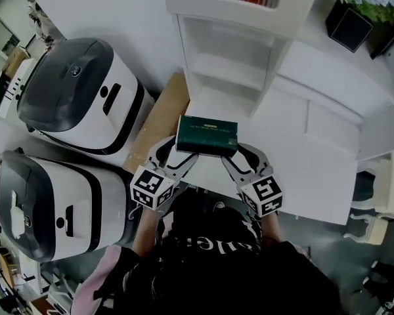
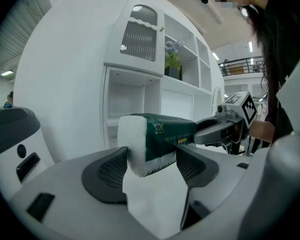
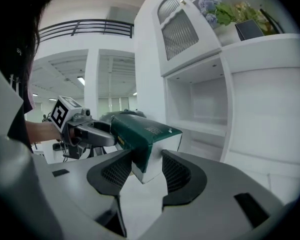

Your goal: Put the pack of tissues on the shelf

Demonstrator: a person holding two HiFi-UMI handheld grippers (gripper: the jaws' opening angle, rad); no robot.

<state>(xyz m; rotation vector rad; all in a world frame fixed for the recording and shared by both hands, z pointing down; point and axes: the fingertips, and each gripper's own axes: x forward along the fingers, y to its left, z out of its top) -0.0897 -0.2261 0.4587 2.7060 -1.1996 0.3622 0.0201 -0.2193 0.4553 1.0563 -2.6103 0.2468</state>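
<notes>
While held in the air just before white shelf unit (image 1: 224, 69), pack of tissues (image 1: 207, 135) pinched at both ends: left gripper (image 1: 176, 151) jaws clamped on its left end, right gripper (image 1: 236, 153) jaws clamped on its right end. Roughly level, apparently just short of the open compartments.

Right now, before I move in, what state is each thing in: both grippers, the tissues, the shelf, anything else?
left gripper: shut on one end of the pack.
right gripper: shut on the other end.
pack of tissues: held level between both grippers, in front of the shelf, not yet on it.
shelf: open-fronted, nothing visible in the near compartment.
slatted door: shut.
flower pot: upright, higher up.
</notes>
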